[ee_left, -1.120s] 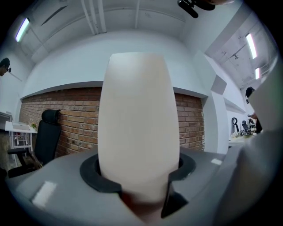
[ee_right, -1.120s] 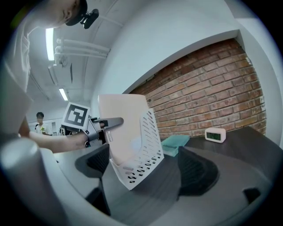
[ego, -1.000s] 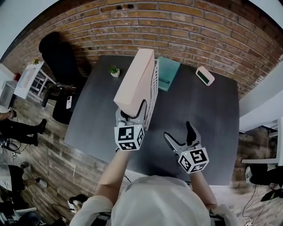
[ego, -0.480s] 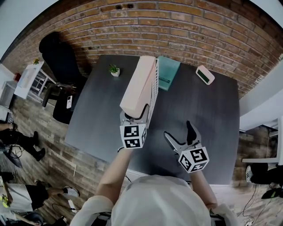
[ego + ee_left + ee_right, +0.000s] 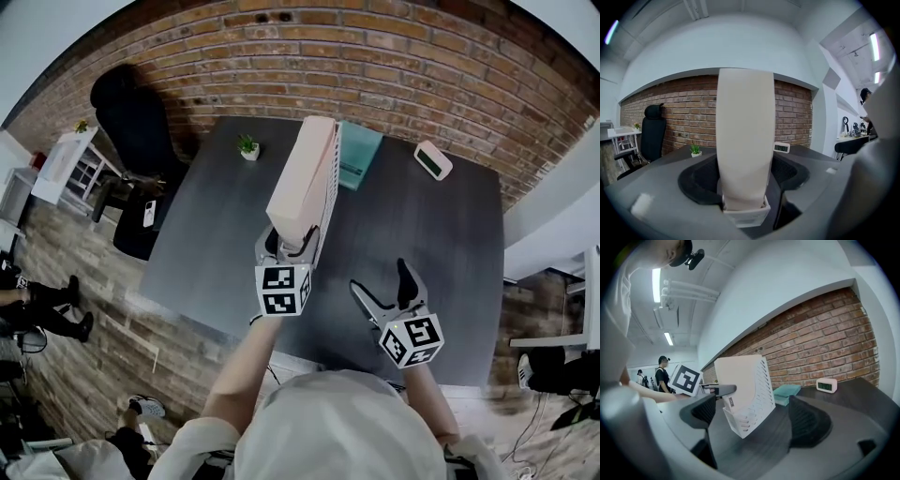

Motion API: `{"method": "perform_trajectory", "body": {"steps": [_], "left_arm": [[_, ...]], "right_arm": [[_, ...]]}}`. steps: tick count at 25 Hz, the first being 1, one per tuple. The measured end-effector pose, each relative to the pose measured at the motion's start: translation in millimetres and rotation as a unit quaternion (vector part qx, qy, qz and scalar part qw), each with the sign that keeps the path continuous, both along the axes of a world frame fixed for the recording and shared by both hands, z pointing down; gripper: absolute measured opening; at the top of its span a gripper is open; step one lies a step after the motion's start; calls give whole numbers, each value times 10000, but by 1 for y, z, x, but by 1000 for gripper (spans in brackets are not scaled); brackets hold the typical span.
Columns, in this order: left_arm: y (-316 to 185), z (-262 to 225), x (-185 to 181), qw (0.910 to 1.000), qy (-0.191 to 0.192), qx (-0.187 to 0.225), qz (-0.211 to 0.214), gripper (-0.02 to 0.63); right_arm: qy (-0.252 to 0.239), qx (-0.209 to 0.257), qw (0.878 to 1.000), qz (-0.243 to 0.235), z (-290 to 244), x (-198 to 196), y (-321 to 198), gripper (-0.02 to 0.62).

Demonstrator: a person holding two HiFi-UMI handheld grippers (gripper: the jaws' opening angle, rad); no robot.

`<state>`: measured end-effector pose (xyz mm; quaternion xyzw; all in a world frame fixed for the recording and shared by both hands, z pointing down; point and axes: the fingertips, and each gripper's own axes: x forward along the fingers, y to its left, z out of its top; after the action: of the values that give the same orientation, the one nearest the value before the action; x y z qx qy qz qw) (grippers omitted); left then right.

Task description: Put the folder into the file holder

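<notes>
- Folder (image 5: 302,178): one.
- File holder (image 5: 326,199): one.
- Teal book (image 5: 359,155): one.
- Clock (image 5: 433,159): one.
- Potted plant (image 5: 248,147): one.
- Table (image 5: 216,244): one.
- Black chair (image 5: 131,117): one.
- White shelf unit (image 5: 61,169): one.
- Grippers: two. The left gripper (image 5: 289,242) has its jaws opening, with the folder and file holder between them. The right gripper (image 5: 380,277) has nothing between its jaws.
</notes>
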<state>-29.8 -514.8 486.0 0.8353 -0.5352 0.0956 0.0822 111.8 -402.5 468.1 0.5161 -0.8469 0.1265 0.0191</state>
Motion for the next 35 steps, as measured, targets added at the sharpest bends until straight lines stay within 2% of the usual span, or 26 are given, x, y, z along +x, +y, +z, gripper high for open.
{"method": "perform_trajectory", "body": {"steps": [5, 9, 11, 18, 25, 31, 35], "left_arm": [[43, -1, -14, 9997, 212, -152, -30, 313], [83, 2, -23, 9991, 314, -269, 4, 312], [103, 4, -29, 9989, 347, -312, 8, 275], [167, 0, -54, 9991, 333, -264, -40, 150], [237, 0, -73, 9989, 408, -217, 19, 53], [302, 11, -78, 9986, 410, -329, 112, 24], [343, 9, -87, 9983, 488, -308, 17, 18]], "right_arm": [[89, 18, 10000, -33, -4, -9, 22, 460], [362, -13, 9993, -101, -4, -17, 43, 446], [411, 32, 9991, -68, -6, -20, 54, 332], [521, 148, 9984, 134, -12, -29, 97, 169], [573, 292, 9972, 374, -11, -37, 156, 77], [547, 297, 9975, 341, -7, -44, 216, 11], [587, 289, 9975, 250, -4, -51, 255, 5]]}}
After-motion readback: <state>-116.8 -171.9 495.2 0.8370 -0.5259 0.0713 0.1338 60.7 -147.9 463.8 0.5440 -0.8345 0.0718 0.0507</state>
